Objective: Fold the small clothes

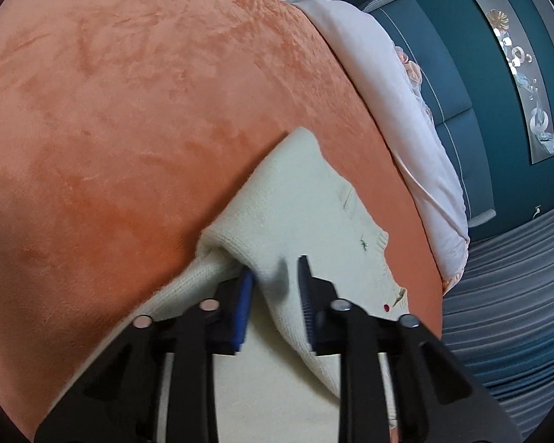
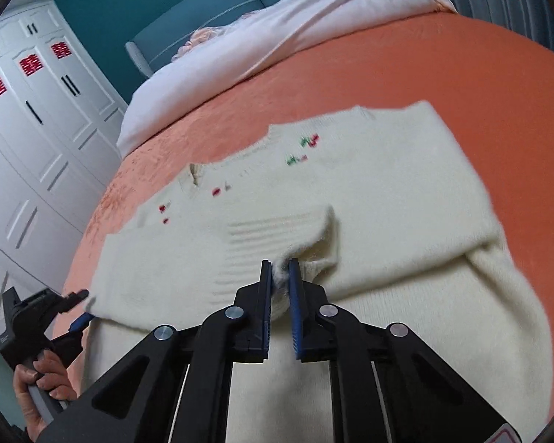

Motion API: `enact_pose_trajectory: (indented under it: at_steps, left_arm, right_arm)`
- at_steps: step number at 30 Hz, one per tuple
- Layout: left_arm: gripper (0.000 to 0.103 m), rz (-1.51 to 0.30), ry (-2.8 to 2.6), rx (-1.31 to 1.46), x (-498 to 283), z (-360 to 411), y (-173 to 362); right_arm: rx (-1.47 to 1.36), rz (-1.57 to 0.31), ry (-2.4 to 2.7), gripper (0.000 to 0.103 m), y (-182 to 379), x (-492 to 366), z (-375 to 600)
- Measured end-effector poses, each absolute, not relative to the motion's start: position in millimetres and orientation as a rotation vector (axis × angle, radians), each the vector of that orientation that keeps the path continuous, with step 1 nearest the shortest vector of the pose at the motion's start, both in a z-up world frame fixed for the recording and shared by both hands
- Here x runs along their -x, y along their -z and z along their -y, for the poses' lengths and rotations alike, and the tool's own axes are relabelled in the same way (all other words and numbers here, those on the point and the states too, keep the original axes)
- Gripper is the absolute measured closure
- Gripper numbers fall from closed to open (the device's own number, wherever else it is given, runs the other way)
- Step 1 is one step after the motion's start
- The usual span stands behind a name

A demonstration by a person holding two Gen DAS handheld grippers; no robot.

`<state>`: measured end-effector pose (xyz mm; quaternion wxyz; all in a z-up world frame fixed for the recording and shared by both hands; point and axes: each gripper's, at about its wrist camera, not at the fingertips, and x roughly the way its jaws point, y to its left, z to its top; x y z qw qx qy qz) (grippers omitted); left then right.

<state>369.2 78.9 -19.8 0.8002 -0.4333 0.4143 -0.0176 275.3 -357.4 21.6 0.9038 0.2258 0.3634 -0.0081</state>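
Cream sweater (image 2: 351, 199) spread on orange bed (image 2: 424, 74); right claw (image 2: 280, 269) pinches its ribbed cuff at near edge, left claw (image 1: 277, 273) gapes around a fold.

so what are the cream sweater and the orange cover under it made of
Cream sweater: looks like soft knit, wool or acrylic, matte and fuzzy, with ribbed rows visible at the cuff near the right gripper. Orange cover: seems a short-pile velvet or plush, with brushed light and dark patches.
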Motion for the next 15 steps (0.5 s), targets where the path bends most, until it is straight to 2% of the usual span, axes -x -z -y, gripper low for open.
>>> enact_pose_trajectory:
  at_steps: [4,6,8,11,12,15]
  left_arm:
    - [0.091,-0.800,0.089,0.860,-374,-72,-4]
    - [0.091,-0.827,0.101,0.798,-378,-60,-1]
    - [0.091,-0.893,0.075,0.746,-381,-48,15]
    - [0.091,-0.956,0.035,0.745,-379,-45,41]
    - [0.091,-0.938,0.040,0.744,-376,-45,43]
    - [0.090,-0.928,0.050,0.679,-377,-43,42]
  right_arm:
    - [-0.365,-0.500,-0.057,0.095,-107,-264,357]
    - [-0.328,-0.446,-0.064,0.095,-123,-265,363]
    - [-0.302,-0.546,-0.003,0.095,-93,-286,377]
    - [-0.375,-0.861,0.087,0.095,7,-316,412]
    - [-0.403,-0.852,0.080,0.096,17,-311,417]
    - [-0.417,-0.761,0.057,0.095,-5,-296,414]
